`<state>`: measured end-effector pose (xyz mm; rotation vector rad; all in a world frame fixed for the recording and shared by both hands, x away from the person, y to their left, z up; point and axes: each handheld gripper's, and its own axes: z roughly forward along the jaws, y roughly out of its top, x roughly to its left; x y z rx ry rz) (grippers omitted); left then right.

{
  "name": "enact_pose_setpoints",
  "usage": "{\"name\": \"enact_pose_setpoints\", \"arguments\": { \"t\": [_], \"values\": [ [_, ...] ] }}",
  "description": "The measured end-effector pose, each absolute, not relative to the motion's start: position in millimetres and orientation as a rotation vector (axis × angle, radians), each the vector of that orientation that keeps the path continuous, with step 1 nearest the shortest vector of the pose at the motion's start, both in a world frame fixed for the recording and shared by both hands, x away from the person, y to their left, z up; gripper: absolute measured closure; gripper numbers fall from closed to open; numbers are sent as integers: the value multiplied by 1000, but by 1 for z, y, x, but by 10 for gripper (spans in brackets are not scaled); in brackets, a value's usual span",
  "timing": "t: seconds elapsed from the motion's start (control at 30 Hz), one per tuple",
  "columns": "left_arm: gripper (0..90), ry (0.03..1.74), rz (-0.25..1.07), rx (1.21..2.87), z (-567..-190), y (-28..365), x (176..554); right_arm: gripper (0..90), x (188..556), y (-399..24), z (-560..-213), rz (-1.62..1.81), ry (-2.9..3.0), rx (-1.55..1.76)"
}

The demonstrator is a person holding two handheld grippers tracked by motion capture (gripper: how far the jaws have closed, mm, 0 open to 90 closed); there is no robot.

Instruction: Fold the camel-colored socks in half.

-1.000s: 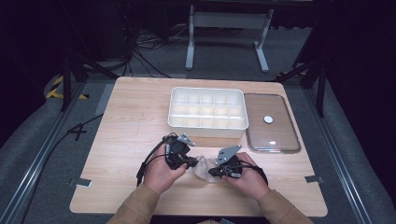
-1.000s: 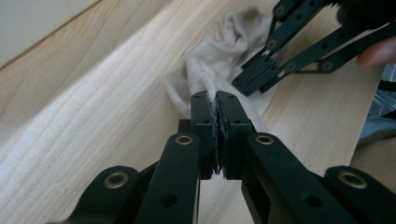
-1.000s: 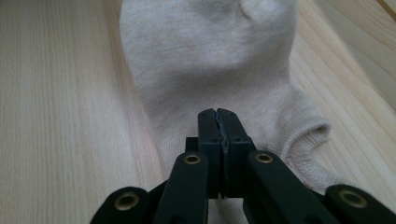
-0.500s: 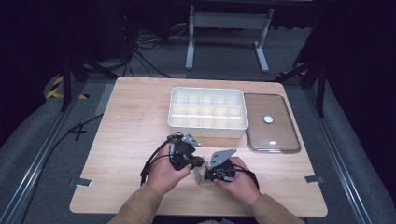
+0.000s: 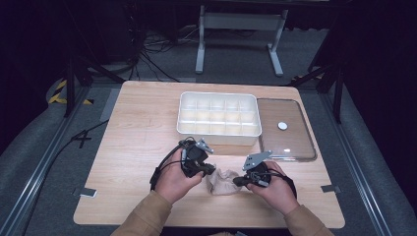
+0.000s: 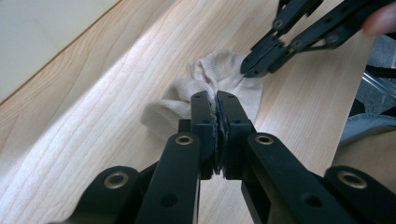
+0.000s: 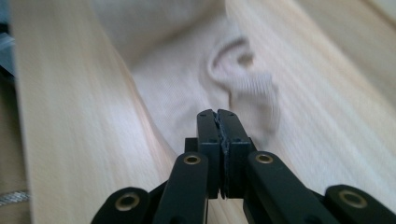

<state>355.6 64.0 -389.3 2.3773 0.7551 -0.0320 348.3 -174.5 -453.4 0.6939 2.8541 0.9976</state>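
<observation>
Sock (image 7: 205,88) blurred in right gripper view; top cut off.

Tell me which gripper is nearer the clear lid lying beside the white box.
Right. The right gripper sits just below the clear lid's near edge; the left gripper is farther off, across the beige sock.

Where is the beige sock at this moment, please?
In the high view, the beige sock lies bunched on the wooden table near its front edge, between the left claw and the right claw, in front of the white compartment box.
</observation>
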Motion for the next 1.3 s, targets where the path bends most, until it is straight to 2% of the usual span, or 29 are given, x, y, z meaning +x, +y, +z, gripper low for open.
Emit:
{"name": "enact_pose_setpoints", "arguments": {
  "t": [0.33,0.73,1.0,1.3],
  "values": [
    [868,629,-51,2384,-390,41,356,897,345,-167,-466,1074,2840,648],
    [868,572,-67,2420,-407,22,356,894,344,-170,-470,1146,2822,654],
    [867,578,-79,2437,-415,18,359,882,345,-205,-434,1090,2746,761],
    [866,585,-92,2432,-420,9,363,892,346,-198,-458,989,2856,790]
  ]
}}
